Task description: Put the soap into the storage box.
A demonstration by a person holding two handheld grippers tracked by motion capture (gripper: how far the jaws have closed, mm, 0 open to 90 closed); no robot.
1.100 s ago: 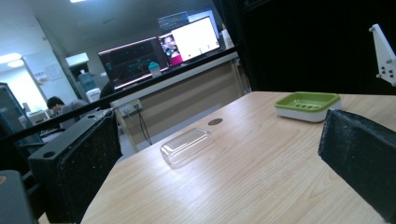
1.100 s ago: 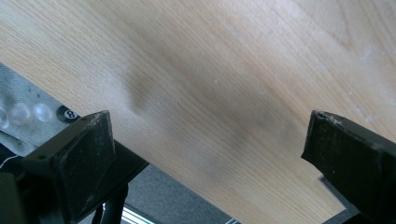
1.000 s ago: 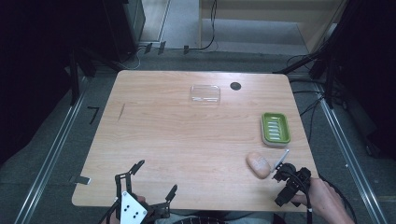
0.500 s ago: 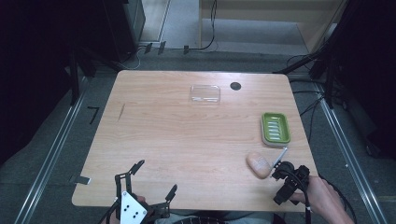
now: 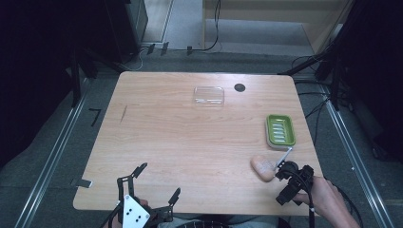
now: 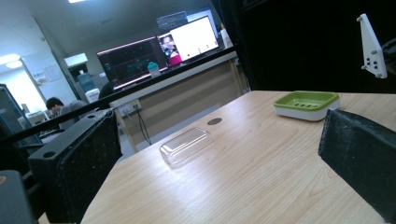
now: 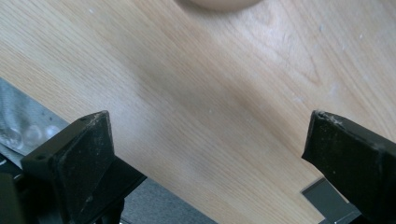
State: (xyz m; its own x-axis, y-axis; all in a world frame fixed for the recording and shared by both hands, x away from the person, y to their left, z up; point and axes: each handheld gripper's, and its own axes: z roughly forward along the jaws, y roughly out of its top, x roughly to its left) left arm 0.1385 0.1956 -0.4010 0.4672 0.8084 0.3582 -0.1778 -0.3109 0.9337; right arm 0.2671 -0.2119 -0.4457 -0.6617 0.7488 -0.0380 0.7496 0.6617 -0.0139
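A beige bar of soap [image 5: 262,166] lies near the table's front right, its edge showing at the top of the right gripper view [image 7: 219,3]. Beyond it stands a green soap dish [image 5: 280,130] [image 6: 306,102]. A clear plastic lid [image 5: 208,95] [image 6: 186,145] rests at the far middle. My right gripper [image 5: 292,175] [image 7: 210,149] hovers just right of the soap, tilted down at the wood, open and holding nothing. My left gripper [image 5: 157,184] [image 6: 219,186] sits low at the front left edge, open and aimed across the table.
A small black disc [image 5: 239,87] [image 6: 214,121] is set in the wooden tabletop [image 5: 190,137] beside the lid. The right gripper's white three-cornered plate [image 6: 371,46] shows at the upper right of the left gripper view. Metal rails and cables run along the floor around the table.
My right gripper has crept a little left and away from the front edge, closer to the soap. The left gripper has stayed put.
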